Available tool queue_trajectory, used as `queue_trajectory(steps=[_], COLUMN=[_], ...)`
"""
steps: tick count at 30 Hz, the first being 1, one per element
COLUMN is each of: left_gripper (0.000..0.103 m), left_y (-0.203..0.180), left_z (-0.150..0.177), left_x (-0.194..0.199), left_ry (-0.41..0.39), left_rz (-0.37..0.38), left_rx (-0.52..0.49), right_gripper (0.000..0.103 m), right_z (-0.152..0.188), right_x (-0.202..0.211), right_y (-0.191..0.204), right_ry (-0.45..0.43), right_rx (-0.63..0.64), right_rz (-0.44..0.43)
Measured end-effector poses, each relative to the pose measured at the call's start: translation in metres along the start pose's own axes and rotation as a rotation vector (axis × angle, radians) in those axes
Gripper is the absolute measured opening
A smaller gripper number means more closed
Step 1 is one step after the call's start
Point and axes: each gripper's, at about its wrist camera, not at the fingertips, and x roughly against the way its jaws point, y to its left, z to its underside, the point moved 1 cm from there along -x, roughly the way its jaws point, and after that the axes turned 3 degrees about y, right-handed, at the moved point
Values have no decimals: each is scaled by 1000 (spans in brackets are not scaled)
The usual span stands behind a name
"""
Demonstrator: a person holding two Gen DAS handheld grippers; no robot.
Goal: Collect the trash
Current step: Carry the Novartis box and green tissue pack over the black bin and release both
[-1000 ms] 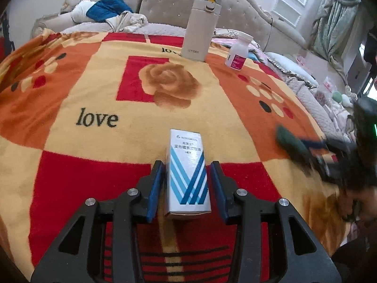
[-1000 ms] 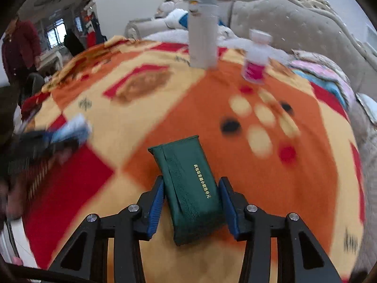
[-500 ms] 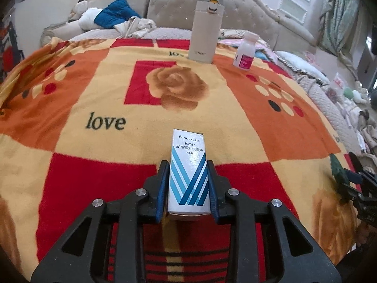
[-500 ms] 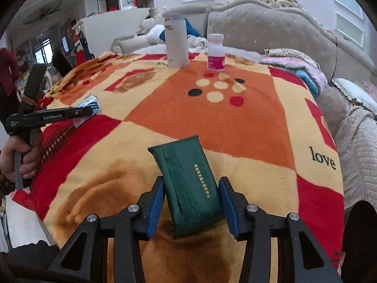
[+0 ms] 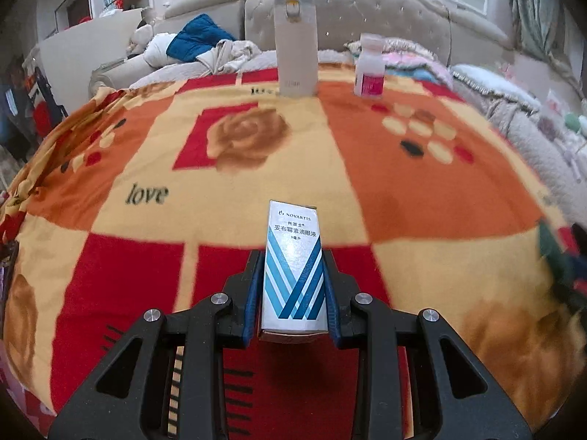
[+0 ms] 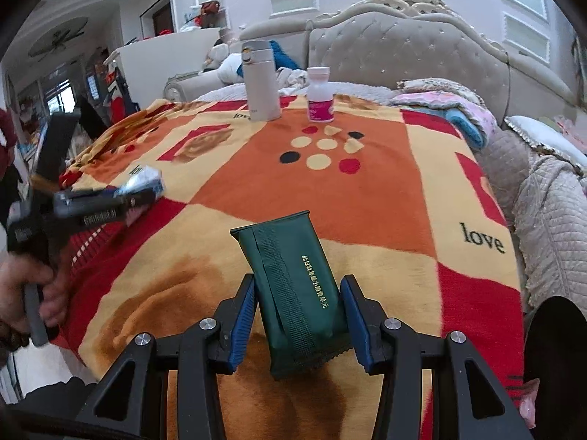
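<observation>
At the bottom centre of the left wrist view, the left gripper [image 5: 293, 289] pinches a small white carton [image 5: 293, 267] with blue chevron stripes and printed lettering, its blue pads flat against the carton's long sides. The right wrist view shows what that camera misses: the right gripper [image 6: 299, 315] clamps a dark green foil packet [image 6: 297, 293], crinkled, with a crimped lower edge and a line of pale lettering, tilted slightly left. At the left edge of this view a hand [image 6: 22, 293] grips the other tool's handle, the carton blurred at its tip. Both items hang above a fleecy blanket [image 6: 385, 198] in red, orange and cream squares with roses, dots and the word "love". At its far edge stand a tall beige flask [image 5: 296, 46] and a white bottle with a pink label [image 5: 369, 66], before a tufted grey headboard [image 5: 403, 18].
</observation>
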Motion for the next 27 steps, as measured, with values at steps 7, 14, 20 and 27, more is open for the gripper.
queue_trajectory(steps=[7, 14, 20, 27], left_gripper=[27, 27, 27, 27], left_y=[6, 8, 9, 8], left_z=[1, 0, 0, 0], left_x=[-1, -1, -1, -2], left_ry=[-2, 6, 7, 9], left_rz=[20, 44, 42, 27], left_rx=[29, 56, 56, 47], right_gripper=[45, 45, 45, 45], right_z=[1, 0, 0, 2], right_x=[1, -3, 0, 16], right_y=[-3, 0, -2, -15], right_ry=[0, 3, -8, -40], right_rx=[-4, 2, -8, -43], right_rz=[19, 30, 37, 57])
